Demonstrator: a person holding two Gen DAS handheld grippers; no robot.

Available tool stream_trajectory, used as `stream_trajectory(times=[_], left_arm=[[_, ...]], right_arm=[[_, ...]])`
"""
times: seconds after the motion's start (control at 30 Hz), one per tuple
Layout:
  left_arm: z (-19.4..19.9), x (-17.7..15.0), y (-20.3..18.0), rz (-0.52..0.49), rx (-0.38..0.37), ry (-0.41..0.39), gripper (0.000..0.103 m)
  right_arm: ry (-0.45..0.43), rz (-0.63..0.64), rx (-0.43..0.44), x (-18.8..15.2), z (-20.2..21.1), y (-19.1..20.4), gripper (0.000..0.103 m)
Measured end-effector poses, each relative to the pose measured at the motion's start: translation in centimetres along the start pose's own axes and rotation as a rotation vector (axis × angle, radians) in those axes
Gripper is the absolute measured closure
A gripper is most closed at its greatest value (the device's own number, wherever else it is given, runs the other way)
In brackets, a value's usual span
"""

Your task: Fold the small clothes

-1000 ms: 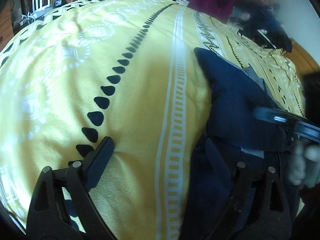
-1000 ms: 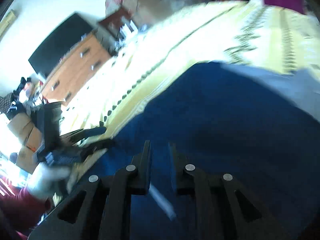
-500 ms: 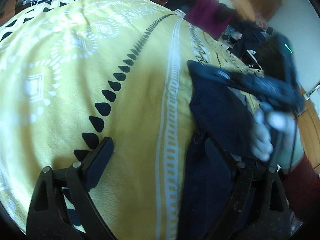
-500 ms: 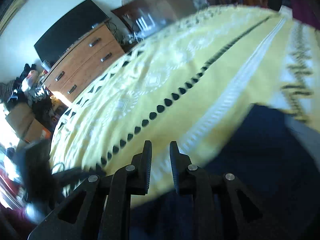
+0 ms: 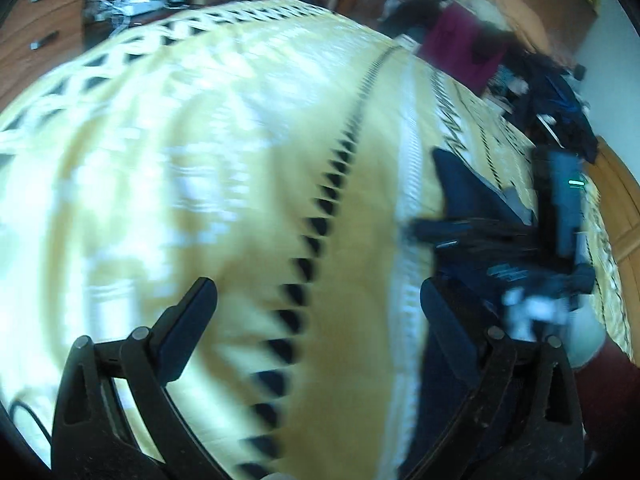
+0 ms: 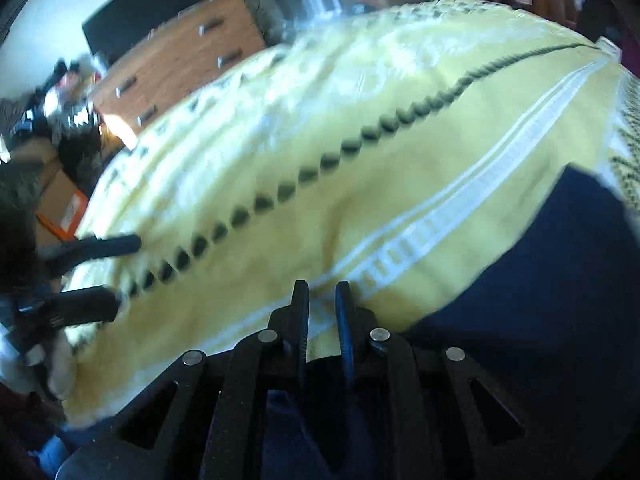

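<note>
A dark navy garment (image 5: 472,208) lies on the yellow patterned bedspread (image 5: 200,160), at the right of the left wrist view. My left gripper (image 5: 316,304) is open and empty over the spread, to the left of the garment. My right gripper (image 6: 322,300) is nearly shut with a narrow gap and nothing visible between its fingers; it hovers at the garment's (image 6: 560,280) left edge. It also shows, blurred, in the left wrist view (image 5: 480,236). The left gripper's fingers (image 6: 96,246) show at the left of the right wrist view.
A wooden dresser (image 6: 180,60) and a dark TV (image 6: 152,12) stand beyond the bed. Cardboard boxes (image 6: 60,200) sit on the floor. A maroon cloth (image 5: 460,48) and dark clothes (image 5: 556,108) lie at the bed's far end.
My right gripper has swung from above the navy garment leftward to its edge over the yellow spread. My left gripper has moved left off the garment and the view is blurred with motion.
</note>
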State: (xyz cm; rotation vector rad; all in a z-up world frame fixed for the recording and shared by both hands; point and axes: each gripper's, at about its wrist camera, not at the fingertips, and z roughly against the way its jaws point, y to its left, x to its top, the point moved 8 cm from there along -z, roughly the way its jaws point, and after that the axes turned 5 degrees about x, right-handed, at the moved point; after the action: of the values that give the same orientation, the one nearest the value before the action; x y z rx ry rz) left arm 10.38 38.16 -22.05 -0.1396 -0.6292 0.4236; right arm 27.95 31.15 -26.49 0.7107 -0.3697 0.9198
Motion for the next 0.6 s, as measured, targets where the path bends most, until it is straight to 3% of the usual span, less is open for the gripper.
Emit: stream_trajectory(times=[0.1, 0.17, 0.3, 0.43, 0.5, 0.6], left_arm=[[0.6, -0.4, 2.5, 0.017, 0.039, -0.008, 0.000], [-0.3, -0.9, 3.3, 0.018, 0.060, 0.012, 0.000], [-2.0, -1.6, 3.2, -0.022, 0.115, 0.058, 0.000], [-3.5, -1.9, 2.4, -0.103, 0.215, 0.103, 0.000], [-3.8, -2.1, 2.3, -0.140, 0.246, 0.121, 0.000], [-3.7, -2.5, 2.6, -0.174, 0.244, 0.150, 0.000]], right_arm=[[-0.083, -0.020, -0.025, -1.0, 5.4, -0.8, 0.083], [-0.050, -0.004, -0.082, -3.4, 7.0, -1.6, 0.082], [0.044, 0.053, -0.072, -5.6, 4.4, -0.4, 0.082], [0.023, 0.054, -0.033, -3.4, 0.6, 0.6, 0.081], [0.038, 0.006, 0.017, -2.4, -1.2, 1.2, 0.066], [0.002, -0.004, 0.018, -2.4, 1.0, 2.6, 0.066]])
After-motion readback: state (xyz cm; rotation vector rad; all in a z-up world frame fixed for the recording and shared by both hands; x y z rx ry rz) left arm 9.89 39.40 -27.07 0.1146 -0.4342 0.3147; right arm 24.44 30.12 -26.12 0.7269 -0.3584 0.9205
